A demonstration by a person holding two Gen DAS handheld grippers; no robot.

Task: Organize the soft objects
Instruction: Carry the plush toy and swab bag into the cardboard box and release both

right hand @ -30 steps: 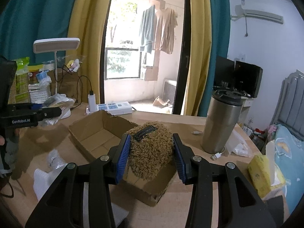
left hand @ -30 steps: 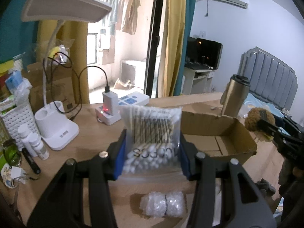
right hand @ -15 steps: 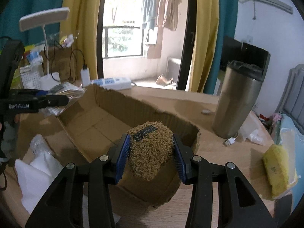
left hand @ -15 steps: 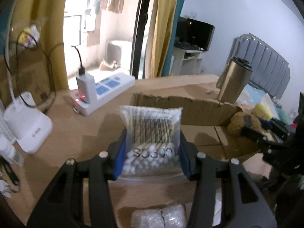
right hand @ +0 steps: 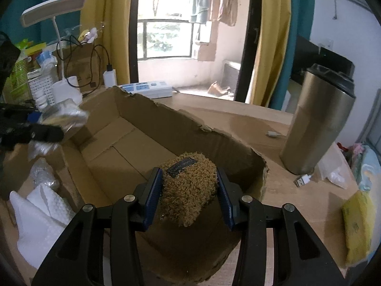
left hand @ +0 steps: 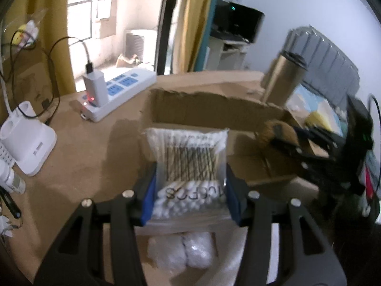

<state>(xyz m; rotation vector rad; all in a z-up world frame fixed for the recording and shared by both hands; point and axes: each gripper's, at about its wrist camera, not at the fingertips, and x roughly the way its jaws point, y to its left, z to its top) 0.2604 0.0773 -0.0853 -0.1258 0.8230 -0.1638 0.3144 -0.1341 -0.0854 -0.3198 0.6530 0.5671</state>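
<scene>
In the left wrist view, the left gripper [left hand: 189, 190] sits at the lower middle of the frame, its blue pads pressed on both sides of a clear bag of cotton swabs [left hand: 188, 164], which stands upright between them over the near edge of an open cardboard box [left hand: 202, 109] in the middle of the frame. Below the bag, at the bottom centre, lies a small wad of bubble wrap [left hand: 182, 250] on the wooden table [left hand: 83, 152]. A white power strip [left hand: 119, 93] with a charger plugged into it lies at the upper left, and a steel travel mug [left hand: 283, 81] stands at the upper right behind the box. In the right wrist view, the right gripper [right hand: 189, 194] at the lower centre is clamped on a brown fuzzy pouch [right hand: 189, 188] with a dark label on top, held above the near end of the box's bare floor. The same mug stands at the right of that frame, a yellow packet [right hand: 357, 226] lies at the lower right, and white foam sheets [right hand: 40, 217] lie at the lower left beside the box
</scene>
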